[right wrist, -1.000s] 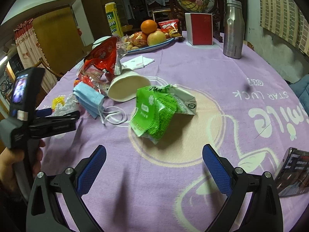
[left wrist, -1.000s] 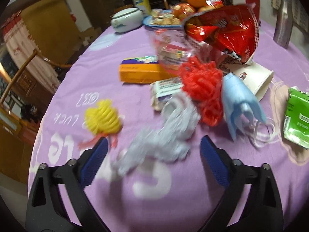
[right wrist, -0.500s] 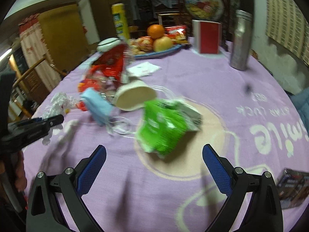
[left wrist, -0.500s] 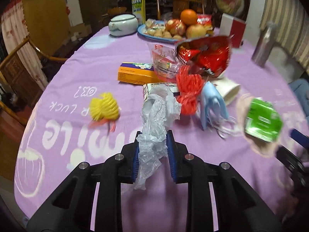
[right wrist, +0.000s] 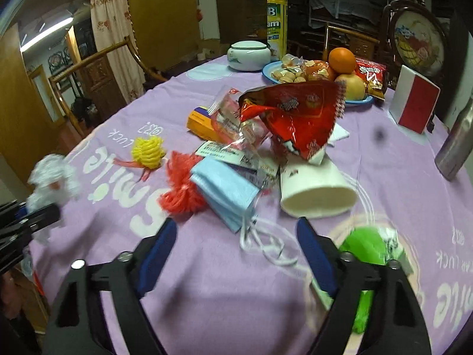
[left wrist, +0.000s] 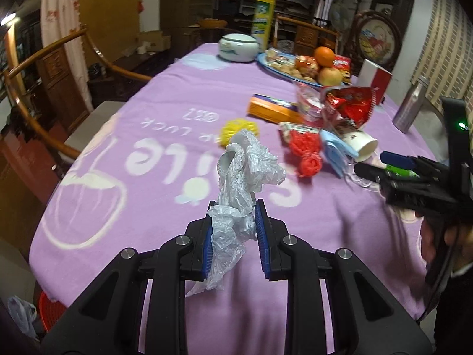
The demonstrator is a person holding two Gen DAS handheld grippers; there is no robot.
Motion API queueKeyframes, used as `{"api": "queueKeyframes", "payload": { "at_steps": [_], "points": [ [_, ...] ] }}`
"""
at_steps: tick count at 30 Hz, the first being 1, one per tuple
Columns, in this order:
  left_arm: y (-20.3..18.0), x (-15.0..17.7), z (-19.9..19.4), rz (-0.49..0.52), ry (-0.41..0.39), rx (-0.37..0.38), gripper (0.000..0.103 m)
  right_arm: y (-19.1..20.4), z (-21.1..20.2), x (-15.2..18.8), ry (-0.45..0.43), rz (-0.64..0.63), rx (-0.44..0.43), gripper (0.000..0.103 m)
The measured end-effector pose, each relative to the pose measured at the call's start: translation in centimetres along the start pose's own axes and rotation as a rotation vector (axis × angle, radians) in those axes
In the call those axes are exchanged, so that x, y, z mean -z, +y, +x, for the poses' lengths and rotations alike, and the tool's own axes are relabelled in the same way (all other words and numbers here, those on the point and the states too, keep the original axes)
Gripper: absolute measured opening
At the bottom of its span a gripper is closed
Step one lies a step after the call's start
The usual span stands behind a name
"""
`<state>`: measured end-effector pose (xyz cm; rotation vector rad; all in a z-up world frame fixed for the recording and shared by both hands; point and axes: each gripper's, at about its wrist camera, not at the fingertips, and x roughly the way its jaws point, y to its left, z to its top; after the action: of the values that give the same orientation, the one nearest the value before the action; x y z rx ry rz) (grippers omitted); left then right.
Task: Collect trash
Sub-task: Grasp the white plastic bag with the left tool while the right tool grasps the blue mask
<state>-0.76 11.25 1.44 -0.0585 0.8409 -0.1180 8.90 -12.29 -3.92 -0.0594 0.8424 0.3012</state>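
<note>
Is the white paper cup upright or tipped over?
Tipped over: the paper cup lies on its side on the purple tablecloth, mouth facing the camera.

A crumpled clear plastic bag point(left wrist: 242, 174) stood pinched between blue pads, lifted off the purple surface point(left wrist: 147, 112). Farther back lay a yellow foam fruit net point(right wrist: 147, 151), a red foam net point(right wrist: 181, 190) touching a folded pale blue face mask point(right wrist: 226, 190) with loose white ear loops, a white paper cup point(right wrist: 316, 190) on its side, a torn red snack bag point(right wrist: 295, 115) and a blurred green packet point(right wrist: 366, 245)
</note>
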Motion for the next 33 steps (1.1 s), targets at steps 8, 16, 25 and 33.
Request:
{"api": "queueKeyframes", "payload": {
  "at_steps": [8, 16, 25, 33],
  "points": [
    [2.1, 1.4, -1.8, -0.042, -0.017, -0.020, 0.026, 2.4, 3.8, -1.3, 0.055, -0.091, 0.043, 0.051],
    [2.8, 2.3, -2.4, -0.069, -0.008, -0.023, 0.026, 3.5, 6.1, -1.4, 0.112, -0.122, 0.048, 0.004],
    [3.4, 3.1, -3.6, -0.099, -0.028, -0.028, 0.026, 1.4, -1.1, 0.6, -0.033, 0.034, -0.061, 0.003],
    [4.6, 4.5, -5.8, -0.125, -0.066, -0.059, 0.027, 2.6, -6.3, 2.2, -0.117, 0.045, -0.129, 0.003]
  ]
}}
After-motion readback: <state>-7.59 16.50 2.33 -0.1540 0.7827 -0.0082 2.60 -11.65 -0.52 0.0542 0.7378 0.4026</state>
